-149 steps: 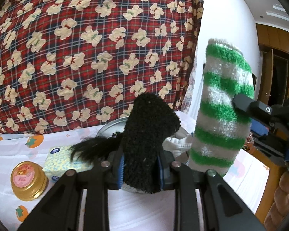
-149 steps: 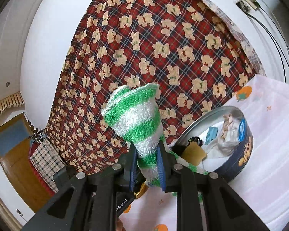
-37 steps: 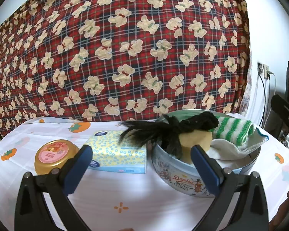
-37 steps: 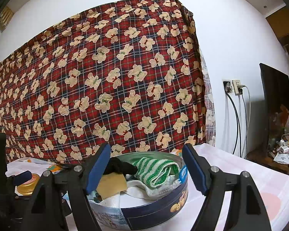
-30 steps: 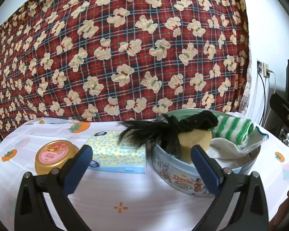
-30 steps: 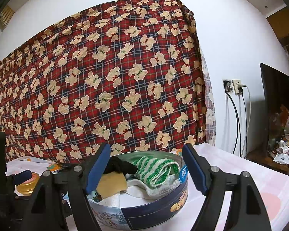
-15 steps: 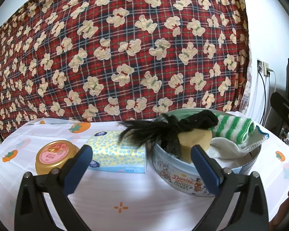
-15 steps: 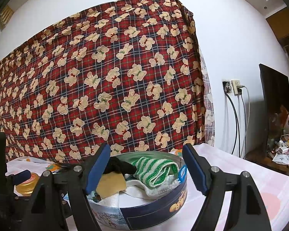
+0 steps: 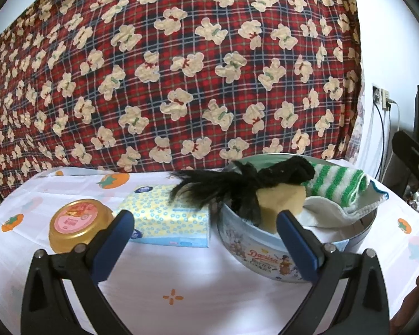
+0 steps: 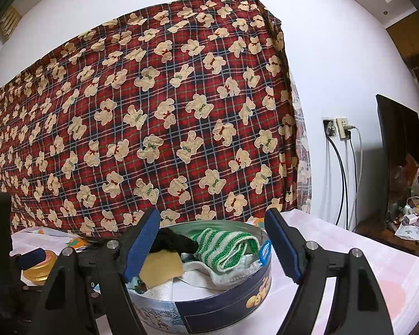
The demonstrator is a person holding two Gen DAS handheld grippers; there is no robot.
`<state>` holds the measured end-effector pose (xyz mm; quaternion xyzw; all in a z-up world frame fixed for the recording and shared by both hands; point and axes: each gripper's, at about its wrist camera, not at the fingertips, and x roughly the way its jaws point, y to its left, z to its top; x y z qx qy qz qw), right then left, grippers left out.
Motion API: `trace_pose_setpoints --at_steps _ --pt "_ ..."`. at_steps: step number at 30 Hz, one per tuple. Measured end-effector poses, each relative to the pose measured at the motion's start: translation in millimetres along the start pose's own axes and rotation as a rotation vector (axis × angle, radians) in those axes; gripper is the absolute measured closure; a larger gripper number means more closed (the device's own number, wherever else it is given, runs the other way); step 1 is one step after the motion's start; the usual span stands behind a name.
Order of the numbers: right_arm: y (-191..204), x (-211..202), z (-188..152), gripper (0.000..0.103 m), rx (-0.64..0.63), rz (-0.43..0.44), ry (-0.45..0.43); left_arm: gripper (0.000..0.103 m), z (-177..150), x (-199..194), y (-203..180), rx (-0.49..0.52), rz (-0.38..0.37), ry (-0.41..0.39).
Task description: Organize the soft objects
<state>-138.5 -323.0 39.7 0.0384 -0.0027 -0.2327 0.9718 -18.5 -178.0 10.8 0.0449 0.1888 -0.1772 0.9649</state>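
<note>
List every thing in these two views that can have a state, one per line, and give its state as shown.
Left gripper: open, empty.
Right gripper: open, empty.
Cookie tin: lid off, holding soft things.
Green striped sock: lying in the tin, folded over.
Black sock: in the tin, draped over the rim.
Yellow sponge: in the tin, tilted.
White cloth: crumpled in the tin.
Gold jar: lid on, upright.
Tissue pack: lying flat.

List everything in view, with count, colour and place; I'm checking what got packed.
cookie tin: one, blue, on the table, right
striped sock: one, green and white, in the tin
black sock: one, in the tin, tassel over the rim
sponge: one, yellow, in the tin
white cloth: one, in the tin
tissue pack: one, yellow-blue, left of the tin
jar: one, gold, far left
left gripper: open, empty
right gripper: open, empty
</note>
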Motion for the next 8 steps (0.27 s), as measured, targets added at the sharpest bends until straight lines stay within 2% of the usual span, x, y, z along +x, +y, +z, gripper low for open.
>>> trace_pose_setpoints --at_steps 8 --pt "0.3 -0.6 -0.2 0.024 0.000 0.000 0.001 0.000 -0.5 -2.0 -1.1 0.015 0.013 -0.011"
